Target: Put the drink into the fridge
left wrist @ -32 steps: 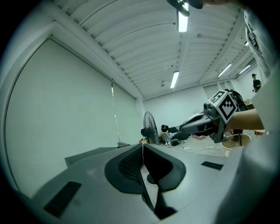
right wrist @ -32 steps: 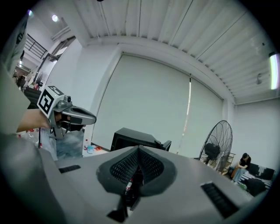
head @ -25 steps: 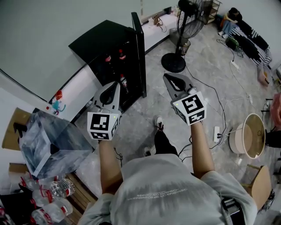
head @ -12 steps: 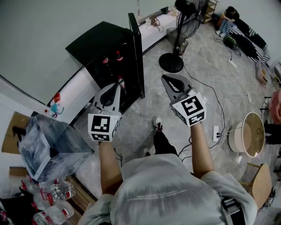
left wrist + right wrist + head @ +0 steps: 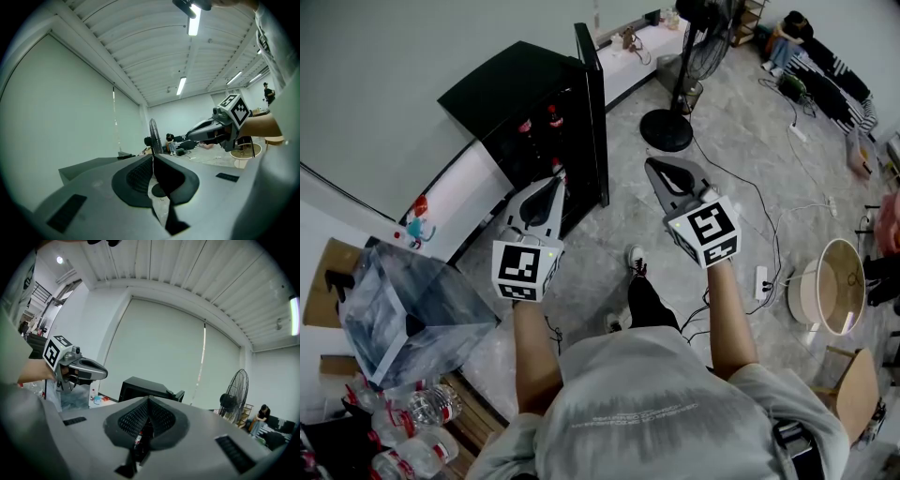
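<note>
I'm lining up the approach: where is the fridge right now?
In the head view the black fridge stands upper left by the wall, its door open, just ahead of the left gripper and left of the pedestal fan.

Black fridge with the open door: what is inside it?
Three dark bottles with red labels show inside the fridge: two on an upper shelf, one lower. Its top and the left hand-held gripper cover the rest.
</note>
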Demonstrator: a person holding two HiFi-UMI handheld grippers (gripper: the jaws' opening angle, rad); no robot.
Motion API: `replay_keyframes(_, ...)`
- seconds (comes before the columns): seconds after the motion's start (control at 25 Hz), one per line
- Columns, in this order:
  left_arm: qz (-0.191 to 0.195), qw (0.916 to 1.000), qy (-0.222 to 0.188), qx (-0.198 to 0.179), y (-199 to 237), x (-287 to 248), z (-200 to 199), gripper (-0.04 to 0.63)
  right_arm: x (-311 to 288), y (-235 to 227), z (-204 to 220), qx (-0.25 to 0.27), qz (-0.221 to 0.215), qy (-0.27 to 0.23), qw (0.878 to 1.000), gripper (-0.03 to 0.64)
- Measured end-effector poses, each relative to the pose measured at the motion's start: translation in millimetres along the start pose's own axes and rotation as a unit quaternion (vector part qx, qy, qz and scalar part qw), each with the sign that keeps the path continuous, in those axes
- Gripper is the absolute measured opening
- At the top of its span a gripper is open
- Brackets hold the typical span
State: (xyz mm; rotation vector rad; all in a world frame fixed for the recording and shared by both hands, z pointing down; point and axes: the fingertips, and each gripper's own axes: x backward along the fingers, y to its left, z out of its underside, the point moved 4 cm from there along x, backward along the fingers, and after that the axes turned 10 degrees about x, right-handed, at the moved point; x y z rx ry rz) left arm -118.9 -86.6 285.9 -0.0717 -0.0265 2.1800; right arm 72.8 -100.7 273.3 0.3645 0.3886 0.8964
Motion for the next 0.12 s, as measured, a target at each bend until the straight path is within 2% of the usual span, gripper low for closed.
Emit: replay_keyframes(0.12, 0.000, 1.0000, 0.000, 0.002, 2.1, -0.2, 0.9, 0.015, -2.3, -0.1, 1.0, 0.000, 0.000, 0.002, 1.000, 0.002)
